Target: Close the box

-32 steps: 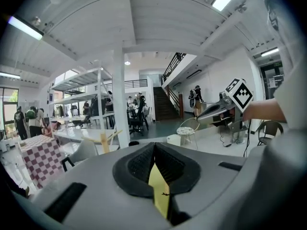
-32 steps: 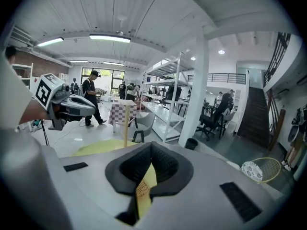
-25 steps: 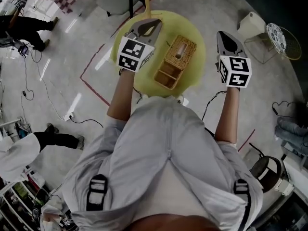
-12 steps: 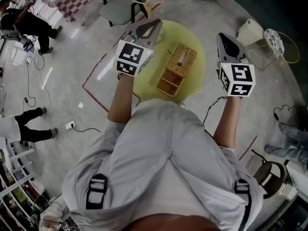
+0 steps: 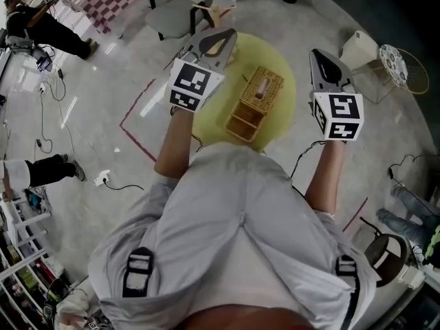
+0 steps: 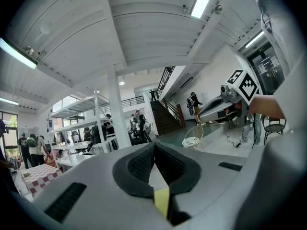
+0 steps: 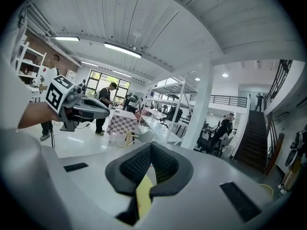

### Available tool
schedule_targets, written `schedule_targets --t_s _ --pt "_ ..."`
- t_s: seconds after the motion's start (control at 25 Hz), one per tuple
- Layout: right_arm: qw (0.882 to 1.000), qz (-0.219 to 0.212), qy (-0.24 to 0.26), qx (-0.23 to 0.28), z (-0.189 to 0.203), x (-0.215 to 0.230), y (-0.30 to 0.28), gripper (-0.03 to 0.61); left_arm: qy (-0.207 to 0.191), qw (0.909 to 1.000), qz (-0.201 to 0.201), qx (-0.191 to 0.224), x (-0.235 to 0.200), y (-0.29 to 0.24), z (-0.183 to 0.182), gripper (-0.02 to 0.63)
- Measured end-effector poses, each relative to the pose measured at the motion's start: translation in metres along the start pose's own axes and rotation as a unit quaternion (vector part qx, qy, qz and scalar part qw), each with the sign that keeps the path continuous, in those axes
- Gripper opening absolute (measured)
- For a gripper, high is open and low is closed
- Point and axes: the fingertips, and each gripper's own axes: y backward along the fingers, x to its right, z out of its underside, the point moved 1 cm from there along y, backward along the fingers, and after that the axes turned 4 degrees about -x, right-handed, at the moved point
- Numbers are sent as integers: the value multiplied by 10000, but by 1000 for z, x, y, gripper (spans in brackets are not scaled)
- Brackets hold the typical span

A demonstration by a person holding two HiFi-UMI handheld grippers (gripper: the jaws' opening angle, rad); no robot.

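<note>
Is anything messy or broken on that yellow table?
Nothing looks spilled or broken. The only thing that stands out is the wicker box, which sits open in the middle of the yellow table.

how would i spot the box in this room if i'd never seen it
Look near the top middle of the head view for the round yellow table. The rectangular light-brown wicker box lies on it, the only thing resting there. Its woven texture and open near end set it apart from everything around it.
</note>
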Motion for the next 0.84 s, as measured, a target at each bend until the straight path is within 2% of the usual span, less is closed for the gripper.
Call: schedule_targets --t_s 0.84 --pt "9998 -172 -69 -71 7 -2 -11 23 -32 9998 68 -158 4 -7 8 29"
